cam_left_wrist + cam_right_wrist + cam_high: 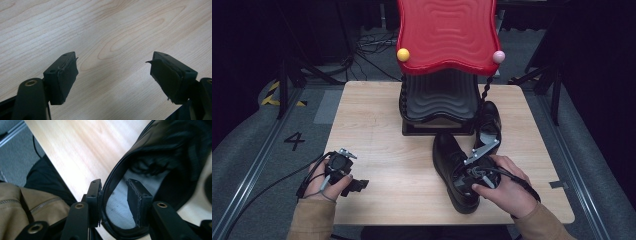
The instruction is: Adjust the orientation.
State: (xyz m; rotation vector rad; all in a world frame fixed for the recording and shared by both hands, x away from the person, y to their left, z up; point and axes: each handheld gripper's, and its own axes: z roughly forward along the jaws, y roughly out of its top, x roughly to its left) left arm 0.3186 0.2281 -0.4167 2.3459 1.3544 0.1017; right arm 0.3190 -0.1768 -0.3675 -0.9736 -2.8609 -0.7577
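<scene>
A black leather shoe (448,152) lies on the wooden table (377,135), its heel toward the front edge. My right gripper (469,181) sits at the shoe's opening. In the right gripper view, my right gripper (114,183) straddles the heel collar (106,195). One jaw is outside against the collar, and the other is inside over the pale insole (117,207), with a gap to the collar. A second black shoe (489,120) lies beside the rack. My left gripper (357,185) rests low at the table's front left. My left gripper (113,57) is open over bare wood.
A rack stands at the table's far middle, with a red wavy upper shelf (447,35) and a black lower shelf (439,97). A yellow knob (403,54) and a pink knob (498,56) cap its posts. Tan sleeves (15,202) and dark trousers sit at the front edge.
</scene>
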